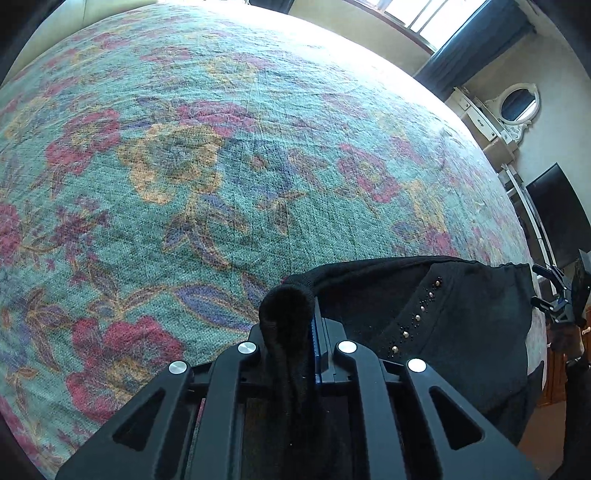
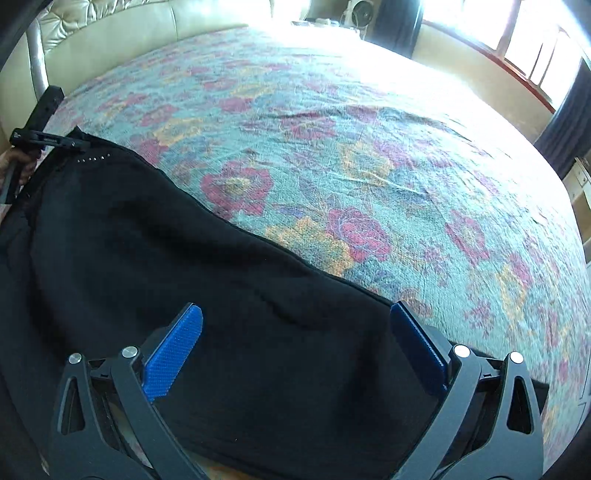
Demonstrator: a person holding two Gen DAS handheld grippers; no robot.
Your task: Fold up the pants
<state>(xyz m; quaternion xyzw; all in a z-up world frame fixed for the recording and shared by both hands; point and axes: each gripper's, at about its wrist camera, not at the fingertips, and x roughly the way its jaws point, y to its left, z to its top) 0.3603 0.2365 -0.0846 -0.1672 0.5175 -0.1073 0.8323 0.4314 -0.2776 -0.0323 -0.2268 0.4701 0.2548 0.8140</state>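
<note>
The black pants (image 2: 229, 295) lie along the near edge of a bed with a floral bedspread (image 2: 369, 166). My left gripper (image 1: 301, 314) is shut on a bunched corner of the pants (image 1: 424, 306), by a line of small metal studs (image 1: 417, 317). It also shows at the far left of the right wrist view (image 2: 48, 138), at the studded end. My right gripper (image 2: 295, 332) is open, its blue pads (image 2: 173, 354) spread wide over the other end of the pants, touching nothing. It appears small at the right edge of the left wrist view (image 1: 557, 295).
The bedspread (image 1: 221, 166) covers the whole bed beyond the pants. A padded cream headboard (image 2: 110, 40) runs along the far side. A white dresser with an oval mirror (image 1: 517, 103), a dark screen (image 1: 561, 214) and bright windows (image 1: 424, 14) stand past the bed's right side.
</note>
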